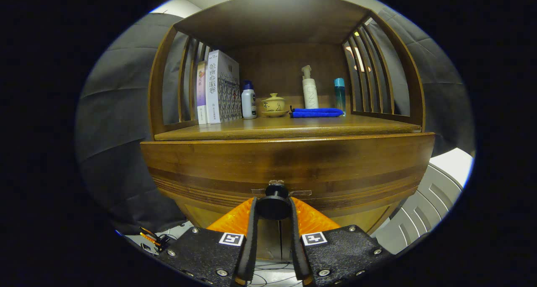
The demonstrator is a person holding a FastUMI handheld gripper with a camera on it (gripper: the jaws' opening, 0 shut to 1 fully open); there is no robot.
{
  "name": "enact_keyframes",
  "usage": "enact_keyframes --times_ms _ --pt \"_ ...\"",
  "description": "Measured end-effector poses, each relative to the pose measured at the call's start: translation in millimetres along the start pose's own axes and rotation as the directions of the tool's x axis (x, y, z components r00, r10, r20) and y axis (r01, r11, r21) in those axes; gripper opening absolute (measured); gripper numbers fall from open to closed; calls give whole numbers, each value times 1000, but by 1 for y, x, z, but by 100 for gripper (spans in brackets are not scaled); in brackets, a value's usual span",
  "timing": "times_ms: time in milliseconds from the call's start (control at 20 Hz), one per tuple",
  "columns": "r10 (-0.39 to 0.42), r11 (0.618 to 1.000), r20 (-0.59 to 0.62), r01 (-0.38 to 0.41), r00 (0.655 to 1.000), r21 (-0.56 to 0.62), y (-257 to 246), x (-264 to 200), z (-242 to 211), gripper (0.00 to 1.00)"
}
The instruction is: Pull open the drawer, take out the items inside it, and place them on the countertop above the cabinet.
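Observation:
A wooden cabinet stands straight ahead with its drawer front [289, 161] facing me. A dark round drawer knob [275, 203] sticks out of the drawer's lower middle. My gripper [274, 209] has one finger on each side of the knob, pressing against it. The drawer front sits flush under the countertop [289, 129], and nothing of its inside shows. Both fingertips reach almost to the drawer's face.
On the countertop, far back, stand two books [218, 87], a small white bottle [248, 100], a lidded ceramic cup on a saucer [274, 104], a folded blue cloth [316, 112], a tall pump bottle [309, 90] and a teal bottle [340, 93]. Slatted side walls and a shelf roof enclose it.

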State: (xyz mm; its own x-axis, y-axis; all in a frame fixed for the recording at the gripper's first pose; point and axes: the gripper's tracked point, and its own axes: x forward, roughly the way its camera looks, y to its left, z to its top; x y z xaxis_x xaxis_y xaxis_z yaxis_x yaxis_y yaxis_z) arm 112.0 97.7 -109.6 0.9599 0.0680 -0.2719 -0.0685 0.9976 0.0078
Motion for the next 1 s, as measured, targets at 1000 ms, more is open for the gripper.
enact_keyframes --times_ms 1000 --pt "21 1000 6 -21 1000 6 10 -85 -33 36"
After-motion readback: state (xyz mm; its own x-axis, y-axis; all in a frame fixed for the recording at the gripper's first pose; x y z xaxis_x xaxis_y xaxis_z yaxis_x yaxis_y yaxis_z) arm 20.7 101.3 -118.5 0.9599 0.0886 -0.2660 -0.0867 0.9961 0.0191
